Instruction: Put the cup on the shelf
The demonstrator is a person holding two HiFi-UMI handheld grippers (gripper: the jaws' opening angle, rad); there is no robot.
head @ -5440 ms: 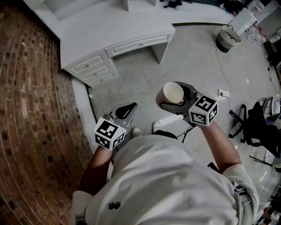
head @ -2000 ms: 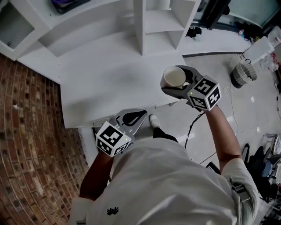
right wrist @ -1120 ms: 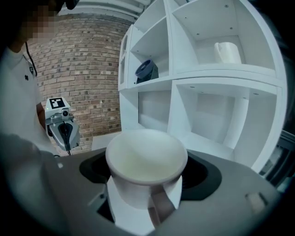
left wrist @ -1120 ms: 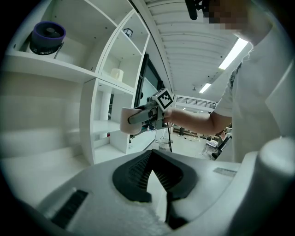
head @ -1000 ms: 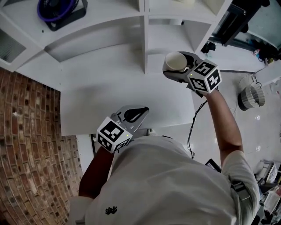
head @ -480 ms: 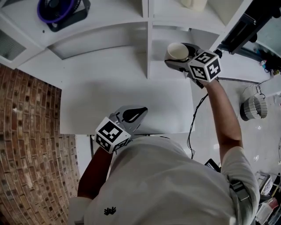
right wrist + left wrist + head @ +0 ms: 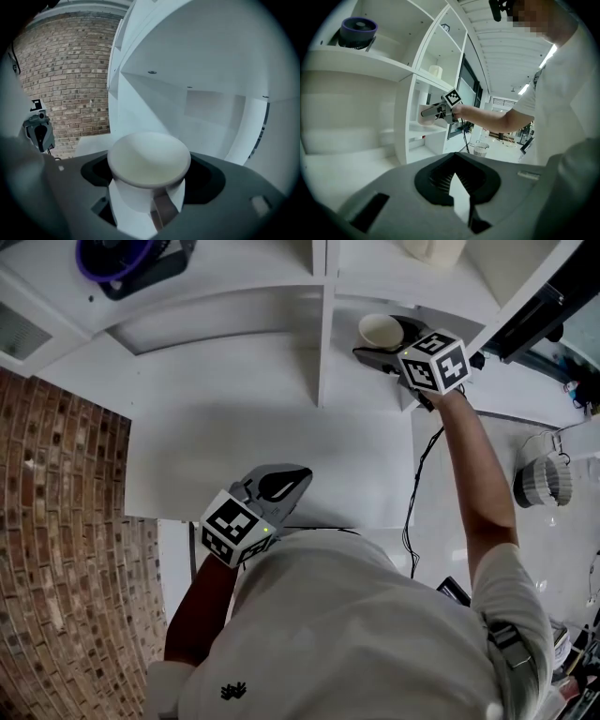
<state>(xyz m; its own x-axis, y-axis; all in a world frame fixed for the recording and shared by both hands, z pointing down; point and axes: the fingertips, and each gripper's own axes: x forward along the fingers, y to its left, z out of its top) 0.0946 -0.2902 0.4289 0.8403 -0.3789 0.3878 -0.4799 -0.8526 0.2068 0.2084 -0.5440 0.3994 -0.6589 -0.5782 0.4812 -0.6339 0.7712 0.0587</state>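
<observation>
1. Right gripper view: plain cream-white cylindrical cup (image 7: 149,161), upright, mouth up.
2. Pinched at its sides between the jaws of the right gripper (image 7: 382,339).
3. Inside a compartment of the white shelf unit (image 7: 370,390), just right of the vertical divider; contact with the shelf board unclear.
4. Left gripper (image 7: 279,486) over the front edge of the white desk top (image 7: 234,446), jaws pressed together, nothing between.
5. Black-and-white square markers on each gripper's cube.
</observation>
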